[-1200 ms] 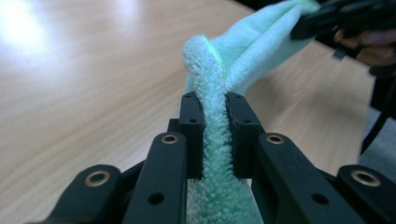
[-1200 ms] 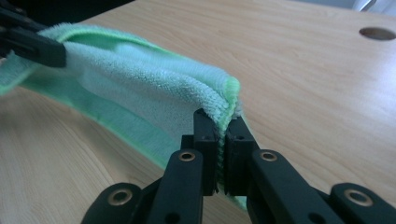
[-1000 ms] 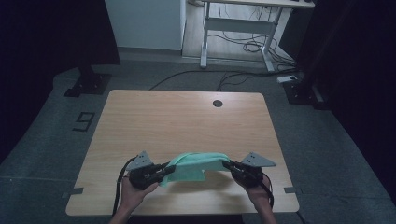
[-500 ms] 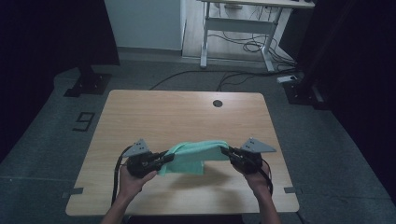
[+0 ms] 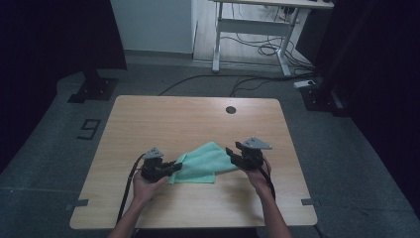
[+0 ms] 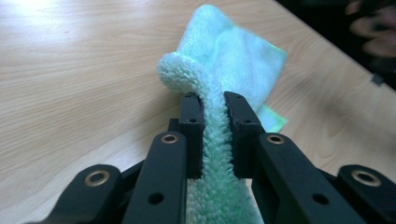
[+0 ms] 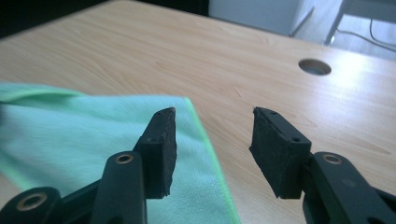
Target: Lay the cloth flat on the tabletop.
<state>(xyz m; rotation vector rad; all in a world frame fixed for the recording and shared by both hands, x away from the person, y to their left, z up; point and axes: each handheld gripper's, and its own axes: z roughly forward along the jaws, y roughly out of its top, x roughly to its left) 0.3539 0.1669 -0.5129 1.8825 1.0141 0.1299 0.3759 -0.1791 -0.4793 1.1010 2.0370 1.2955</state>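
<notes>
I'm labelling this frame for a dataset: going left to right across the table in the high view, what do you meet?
Left gripper shut on the cloth → green cloth → right gripper, open at the cloth's other end.

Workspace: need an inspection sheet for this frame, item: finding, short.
Surface: wooden table, one round grommet hole near the far edge.
Job's things: green cloth, lying near the front edge, partly folded.
Clutter: nothing seen on the table.
Grippers: left gripper shut on a pinched ridge of the cloth; right gripper open, jaws apart over the cloth's edge.
Cables: black cable trails from the left gripper off the front edge.
Surroundings: loose cables under a white desk frame behind; dark stand bases on the grey floor.
</notes>
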